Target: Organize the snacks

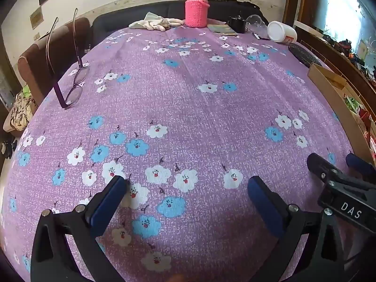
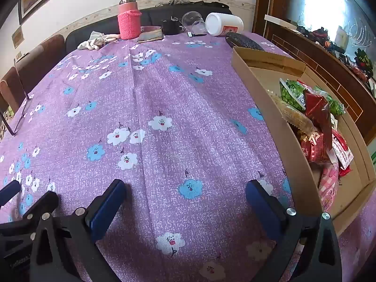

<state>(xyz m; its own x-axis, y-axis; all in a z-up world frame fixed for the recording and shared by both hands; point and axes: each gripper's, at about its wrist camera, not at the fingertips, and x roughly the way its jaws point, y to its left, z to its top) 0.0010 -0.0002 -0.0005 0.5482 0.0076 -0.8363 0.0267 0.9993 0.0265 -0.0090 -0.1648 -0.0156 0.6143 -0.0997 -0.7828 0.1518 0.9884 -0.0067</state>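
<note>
A shallow cardboard box (image 2: 253,80) stands along the table's right side and holds several snack packets: green ones (image 2: 293,94), a dark red one (image 2: 317,112) and a pink one (image 2: 329,183). The box also shows at the right edge of the left wrist view (image 1: 329,87). My right gripper (image 2: 185,192) is open and empty, low over the purple flowered tablecloth (image 2: 164,94), just left of the box. My left gripper (image 1: 188,188) is open and empty over the cloth, to the left of the right gripper (image 1: 338,166).
A pair of glasses (image 1: 75,80) lies at the table's left edge. At the far end stand a pink-sleeved bottle (image 1: 196,7), a crumpled cloth (image 1: 155,23), a black cup (image 2: 171,26), clear plastic cups (image 2: 193,21), a white jar on its side (image 2: 224,23) and a dark pouch (image 2: 244,41).
</note>
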